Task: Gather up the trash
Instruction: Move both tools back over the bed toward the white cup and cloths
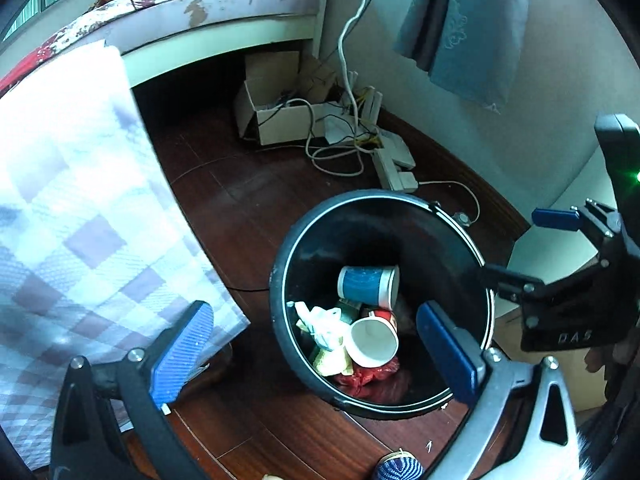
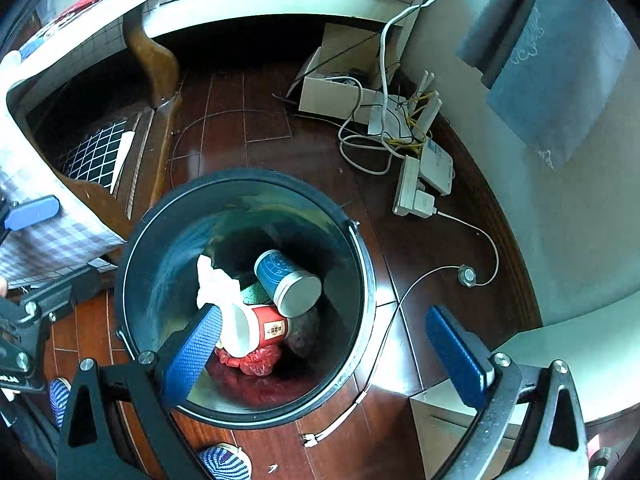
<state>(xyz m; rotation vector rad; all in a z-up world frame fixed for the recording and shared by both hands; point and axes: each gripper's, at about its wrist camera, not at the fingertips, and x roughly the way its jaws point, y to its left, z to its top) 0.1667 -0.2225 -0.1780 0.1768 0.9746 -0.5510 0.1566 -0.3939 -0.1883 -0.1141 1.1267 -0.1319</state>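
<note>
A striped slipper point(image 1: 398, 469) is cut off by the bottom edge.

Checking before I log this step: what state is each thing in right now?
Left gripper: open, empty.
Right gripper: open, empty.
Trash bin: upright, no lid, partly filled.
Blue cup: inside bin, on its side.
Red cup: inside bin, on its side.
</note>
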